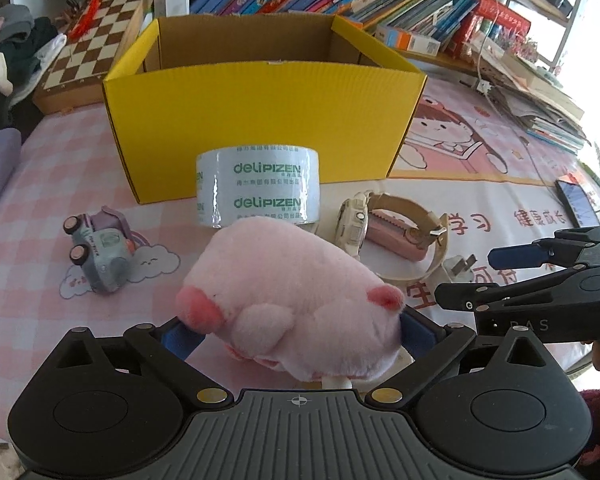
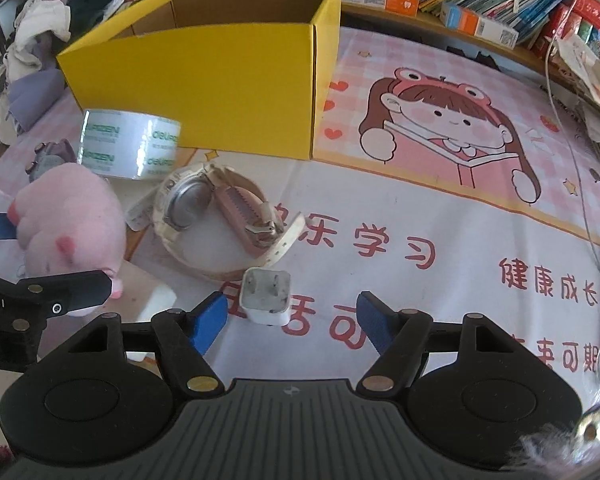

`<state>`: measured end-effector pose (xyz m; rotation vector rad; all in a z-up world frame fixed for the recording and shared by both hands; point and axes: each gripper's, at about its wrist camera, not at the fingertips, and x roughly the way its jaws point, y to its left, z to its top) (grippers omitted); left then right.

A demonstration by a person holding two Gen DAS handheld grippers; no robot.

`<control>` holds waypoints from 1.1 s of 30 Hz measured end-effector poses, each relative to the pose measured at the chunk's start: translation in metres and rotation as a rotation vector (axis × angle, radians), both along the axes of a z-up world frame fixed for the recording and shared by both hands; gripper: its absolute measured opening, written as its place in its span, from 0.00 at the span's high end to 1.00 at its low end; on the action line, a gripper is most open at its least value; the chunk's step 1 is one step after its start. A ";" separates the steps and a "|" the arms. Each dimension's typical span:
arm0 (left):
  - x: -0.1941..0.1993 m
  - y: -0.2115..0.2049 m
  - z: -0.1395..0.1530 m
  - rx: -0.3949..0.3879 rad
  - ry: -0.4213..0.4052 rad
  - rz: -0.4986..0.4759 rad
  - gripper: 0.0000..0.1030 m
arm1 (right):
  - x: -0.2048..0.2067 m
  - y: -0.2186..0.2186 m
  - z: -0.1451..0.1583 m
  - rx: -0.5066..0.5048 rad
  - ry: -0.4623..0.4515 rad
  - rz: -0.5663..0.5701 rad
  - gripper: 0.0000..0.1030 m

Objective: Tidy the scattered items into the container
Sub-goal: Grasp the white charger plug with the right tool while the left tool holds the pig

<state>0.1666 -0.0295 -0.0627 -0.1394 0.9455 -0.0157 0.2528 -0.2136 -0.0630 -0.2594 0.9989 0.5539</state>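
Left wrist view: my left gripper (image 1: 296,334) clamps the pink plush pig (image 1: 288,300); my right gripper (image 2: 292,316) hangs wide open just short of the white charger plug (image 2: 266,296); tape roll (image 1: 258,186), toy car (image 1: 100,250) and watch (image 2: 204,208) lie before the yellow box (image 1: 260,120).

Ahead of my left jaws, the clear roll of packing tape (image 1: 257,187) carries "deli PIZEN" in green letters, printed twice, one above the other, each with a line of small Chinese print too fine to read. The pink checked cartoon table mat (image 2: 439,216) under my right jaws bears red Chinese characters: "乐学习" and "健康成长". On the body of my other black handheld gripper (image 1: 539,312) I make out pale letters "RAS".
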 end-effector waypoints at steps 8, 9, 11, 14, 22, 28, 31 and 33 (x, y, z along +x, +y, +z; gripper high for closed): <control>0.014 0.000 -0.010 -0.025 0.040 0.026 0.03 | 0.014 0.004 -0.009 -0.003 0.037 0.039 0.46; 0.015 0.000 -0.011 -0.030 0.041 0.028 0.03 | 0.014 0.006 -0.010 -0.007 0.036 0.047 0.46; 0.018 0.001 -0.013 -0.039 0.047 0.032 0.04 | 0.015 0.008 -0.010 -0.017 0.026 0.066 0.47; 0.018 0.003 -0.013 -0.052 0.050 0.036 0.09 | 0.015 0.010 -0.010 -0.024 0.012 0.097 0.63; 0.016 0.013 -0.002 -0.118 0.014 0.058 0.15 | 0.019 0.003 -0.004 -0.012 0.008 0.099 0.75; 0.013 0.010 0.009 -0.111 -0.036 0.037 0.16 | 0.018 -0.001 0.005 0.007 -0.020 0.081 0.75; 0.010 0.011 0.013 -0.114 -0.049 0.033 0.16 | 0.016 -0.002 0.009 0.014 -0.031 0.077 0.75; 0.008 0.012 0.016 -0.115 -0.058 0.031 0.16 | 0.014 -0.003 0.013 0.016 -0.038 0.077 0.75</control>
